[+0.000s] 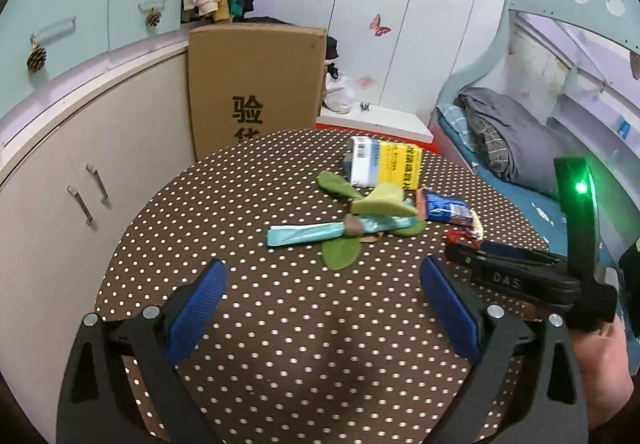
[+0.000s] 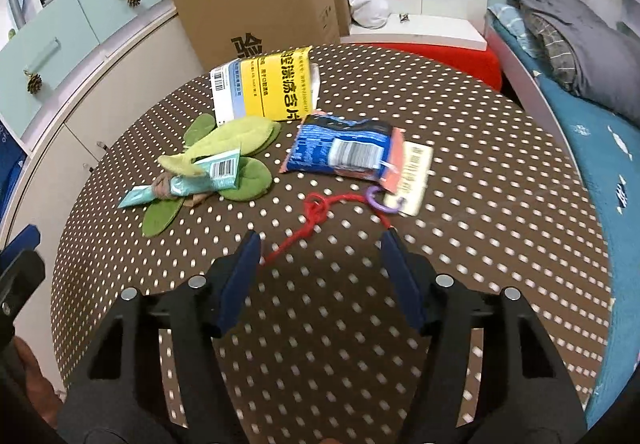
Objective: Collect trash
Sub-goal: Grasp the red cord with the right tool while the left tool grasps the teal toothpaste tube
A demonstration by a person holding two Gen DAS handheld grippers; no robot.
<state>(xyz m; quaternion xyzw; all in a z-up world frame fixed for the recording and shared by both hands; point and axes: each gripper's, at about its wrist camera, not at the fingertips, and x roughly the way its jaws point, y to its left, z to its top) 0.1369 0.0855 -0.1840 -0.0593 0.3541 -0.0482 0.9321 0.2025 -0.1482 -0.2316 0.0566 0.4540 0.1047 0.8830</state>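
Observation:
On a round table with a brown dotted cloth (image 1: 280, 344) lies a heap of litter. It holds a yellow-and-white box (image 2: 264, 88), a blue snack packet (image 2: 340, 148), a teal wrapper (image 1: 304, 232) and green leaf-shaped fabric pieces (image 2: 236, 140). A red string (image 2: 316, 212) runs from a purple ring (image 2: 378, 200) with a paper tag towards my right gripper (image 2: 320, 240). That gripper is open just above the cloth, with the string's end by its left finger. My left gripper (image 1: 324, 268) is open with nothing between its fingers, short of the teal wrapper.
A tall cardboard box (image 1: 256, 84) stands behind the table, with a beige cabinet (image 1: 60, 164) to the left. A bed (image 1: 500, 140) with grey bedding runs along the right. A red stool or cushion (image 2: 460, 60) sits past the table's far edge.

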